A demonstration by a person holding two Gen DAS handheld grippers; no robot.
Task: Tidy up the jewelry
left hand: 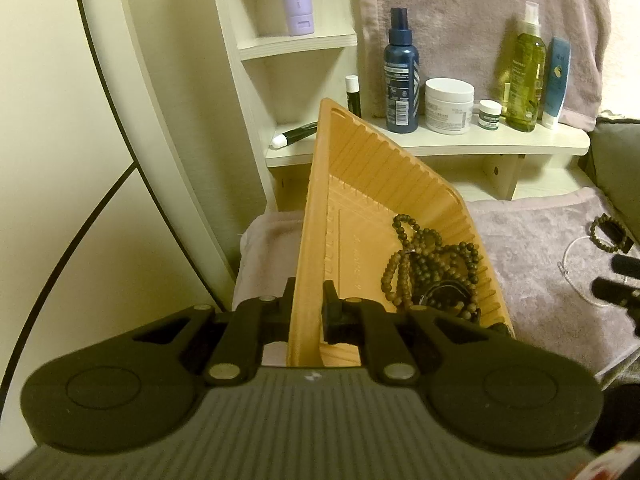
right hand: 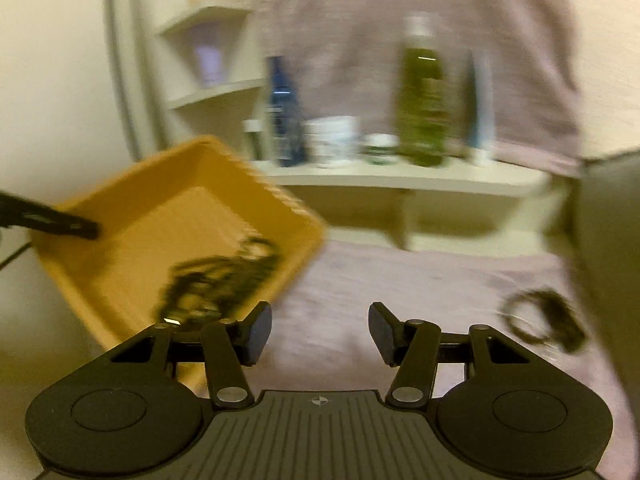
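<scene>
The orange tray [left hand: 360, 184] is held tilted by its rim in the left tongs [left hand: 308, 304], limp light beaded strands [left hand: 432, 264] heaped inside, while a beaded bracelet [right hand: 540, 320], best pinched across its loop, is neared by empty, parted right tongs [right hand: 320, 330].

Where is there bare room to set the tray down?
Free: pink towel between orange tray and bead bracelet, ahead of the open right tongs. Crowded: shelf of bottles; tray's low corner holds beads.
</scene>
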